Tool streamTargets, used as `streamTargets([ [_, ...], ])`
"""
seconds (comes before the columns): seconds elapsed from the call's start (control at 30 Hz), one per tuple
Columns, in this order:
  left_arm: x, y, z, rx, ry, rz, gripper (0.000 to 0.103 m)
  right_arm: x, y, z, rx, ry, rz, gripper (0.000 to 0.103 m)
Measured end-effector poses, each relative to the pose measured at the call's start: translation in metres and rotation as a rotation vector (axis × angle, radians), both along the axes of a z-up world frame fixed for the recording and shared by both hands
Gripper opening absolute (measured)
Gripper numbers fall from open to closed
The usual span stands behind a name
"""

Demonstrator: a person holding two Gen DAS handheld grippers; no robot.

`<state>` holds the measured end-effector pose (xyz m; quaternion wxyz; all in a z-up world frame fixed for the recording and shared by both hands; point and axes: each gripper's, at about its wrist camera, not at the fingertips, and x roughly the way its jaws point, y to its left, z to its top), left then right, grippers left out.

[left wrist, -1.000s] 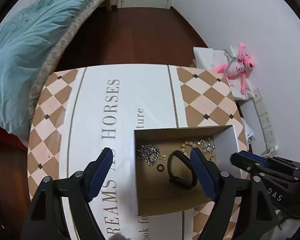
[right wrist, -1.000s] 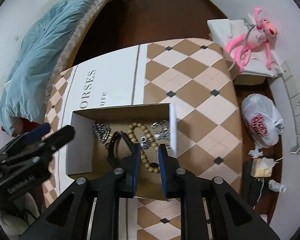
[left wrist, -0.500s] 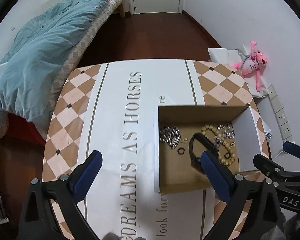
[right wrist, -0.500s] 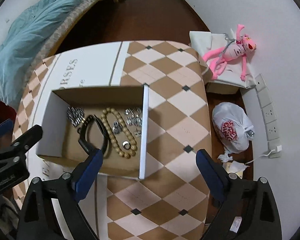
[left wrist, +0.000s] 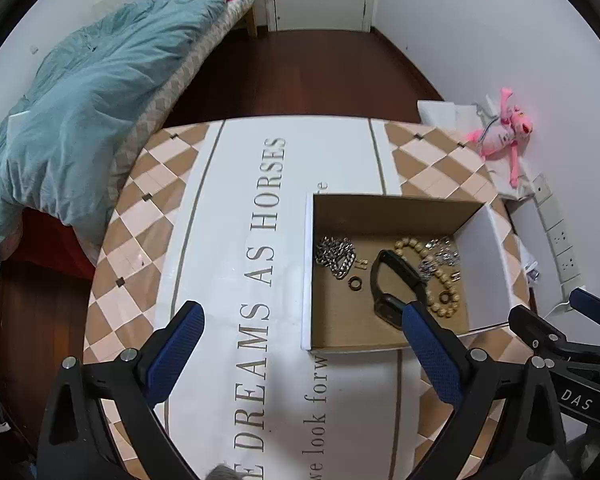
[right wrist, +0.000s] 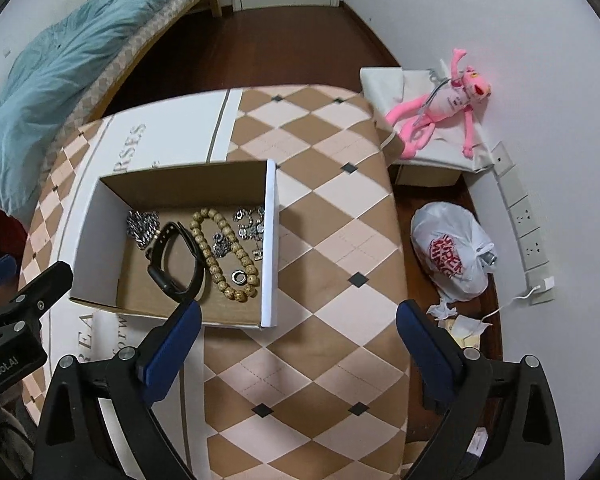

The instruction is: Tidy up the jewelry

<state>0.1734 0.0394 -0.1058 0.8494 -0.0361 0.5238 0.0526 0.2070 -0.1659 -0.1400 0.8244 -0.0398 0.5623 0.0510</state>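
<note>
Both grippers hang above the surface point(right wrist: 332, 240) with nothing in them. The left gripper point(left wrist: 300, 344) has its fingers wide apart, and so does the right gripper point(right wrist: 298, 340). All the jewelry lies inside the open cardboard box point(right wrist: 270, 240), which sits at about twelve o'clock from the left gripper and eleven o'clock from the right one.

The likeliest trouble is tangling. The wooden bead bracelet point(right wrist: 224, 252) loops right against the black wristband point(right wrist: 176, 258), and a small silver ring point(right wrist: 239, 277) rests inside the bead loop. A grab at one piece could well drag its neighbour along. The silver charm chain point(right wrist: 250, 222) lies close to the box's right wall, at roughly one o'clock from the beads, so a finger going down there may strike the cardboard and shove the light box across the slick cloth. The heavier silver chain point(left wrist: 336, 256) is heaped in a pile and might slip out of a partial pinch. A dark ring point(left wrist: 355, 283) and a tiny gold piece point(left wrist: 360, 265) beside it look hard to pinch cleanly.

The box walls are the main obstacle, forcing a steep approach from above. Off the surface, a pink plush toy point(right wrist: 440, 108), a white plastic bag point(right wrist: 448, 256) on the floor and a bed with a blue quilt point(left wrist: 84, 96) stand well apart.
</note>
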Motion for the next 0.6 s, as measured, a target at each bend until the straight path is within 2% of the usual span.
streamTargets([
  [0.27,-0.036,-0.006,0.051,0.021,-0.099,0.004,0.101,-0.037,-0.005,0.058,0.023,-0.114,-0.004,0.099],
  [0.6,-0.091,-0.003,0.123,0.027,-0.231,0.032,0.101,-0.104,-0.011,0.146,0.051,-0.274,0.002,0.099],
])
